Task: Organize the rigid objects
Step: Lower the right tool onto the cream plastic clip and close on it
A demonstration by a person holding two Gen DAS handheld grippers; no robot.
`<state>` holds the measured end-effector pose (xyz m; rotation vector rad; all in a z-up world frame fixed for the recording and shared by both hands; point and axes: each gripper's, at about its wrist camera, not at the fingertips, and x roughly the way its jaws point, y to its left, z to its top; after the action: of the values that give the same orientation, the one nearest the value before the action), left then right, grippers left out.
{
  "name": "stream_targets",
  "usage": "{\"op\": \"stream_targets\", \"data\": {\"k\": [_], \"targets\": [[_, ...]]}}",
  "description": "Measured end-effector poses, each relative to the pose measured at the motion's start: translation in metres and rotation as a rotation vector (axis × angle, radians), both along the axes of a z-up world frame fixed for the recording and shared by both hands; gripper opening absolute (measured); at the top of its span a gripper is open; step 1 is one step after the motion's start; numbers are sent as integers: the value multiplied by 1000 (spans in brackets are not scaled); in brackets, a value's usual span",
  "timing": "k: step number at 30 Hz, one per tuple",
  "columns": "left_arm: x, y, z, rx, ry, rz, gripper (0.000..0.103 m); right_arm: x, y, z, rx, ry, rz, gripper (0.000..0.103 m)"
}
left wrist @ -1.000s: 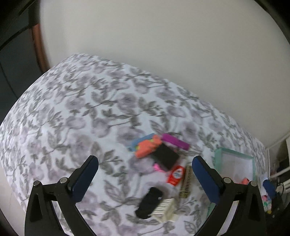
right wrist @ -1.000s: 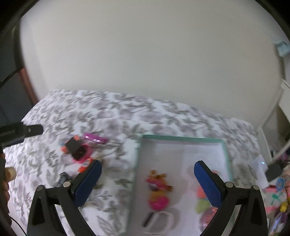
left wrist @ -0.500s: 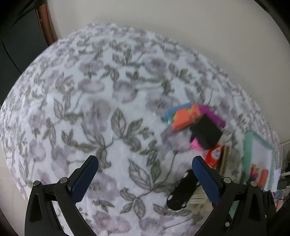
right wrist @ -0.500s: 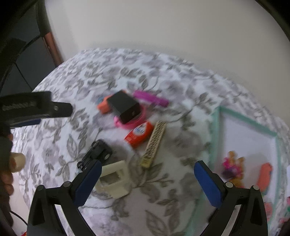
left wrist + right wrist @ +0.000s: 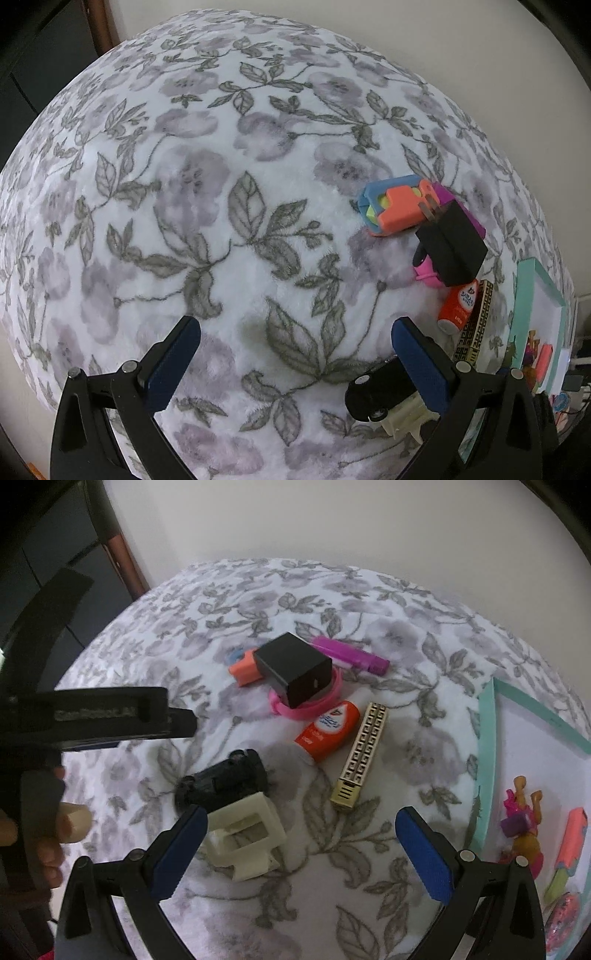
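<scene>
A pile of small objects lies on the floral blanket [image 5: 388,602]: a black charger block [image 5: 295,669] on a pink ring [image 5: 314,709], a purple tube [image 5: 351,655], an orange piece [image 5: 243,670], an orange-red bottle [image 5: 327,731], a gold patterned bar [image 5: 364,760], a black toy car [image 5: 221,784] and a cream plastic frame [image 5: 245,836]. My right gripper [image 5: 301,849] is open, just right of the cream frame. My left gripper [image 5: 295,360] is open over bare blanket, left of the toy car [image 5: 376,393] and charger [image 5: 452,247].
A teal-rimmed white tray [image 5: 487,746] at the right holds several toys, including a pink doll figure [image 5: 524,830]. The tray [image 5: 524,306] shows at the right edge of the left wrist view. A white wall stands behind; a dark door frame [image 5: 122,554] is at the left.
Both grippers have come lower and closer to the blanket. The right gripper swung left from over the tray to the pile of objects. Both stay open.
</scene>
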<state>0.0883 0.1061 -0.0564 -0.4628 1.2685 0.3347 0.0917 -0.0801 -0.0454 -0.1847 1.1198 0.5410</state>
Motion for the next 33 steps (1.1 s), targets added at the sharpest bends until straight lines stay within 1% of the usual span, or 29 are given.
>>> {"op": "stream_targets", "data": {"k": [2, 7, 13, 18, 24, 27, 30, 32, 33], "targets": [[-2, 1, 2, 0, -4, 8, 103, -1, 2, 0, 16, 11, 20, 103], [-6, 9, 3, -16, -9, 31, 103, -9, 17, -12, -30, 20, 83, 103], [-10, 15, 4, -29, -8, 43, 103, -12, 22, -23, -52, 26, 85, 102], [-6, 11, 2, -38, 0, 31, 103, -12, 23, -34, -86, 31, 81, 94], [1, -2, 1, -42, 5, -5, 103, -6, 12, -33, -60, 28, 45, 85], [3, -7, 1, -53, 6, -25, 103, -4, 9, -33, -61, 26, 38, 79], [6, -15, 2, -41, 10, -55, 103, -2, 5, -30, -64, 23, 28, 72], [7, -20, 2, -38, 13, -72, 103, 0, 0, -29, -57, 23, 16, 66], [8, -22, 1, -37, 14, -78, 103, 1, -1, -29, -52, 26, 10, 64]]}}
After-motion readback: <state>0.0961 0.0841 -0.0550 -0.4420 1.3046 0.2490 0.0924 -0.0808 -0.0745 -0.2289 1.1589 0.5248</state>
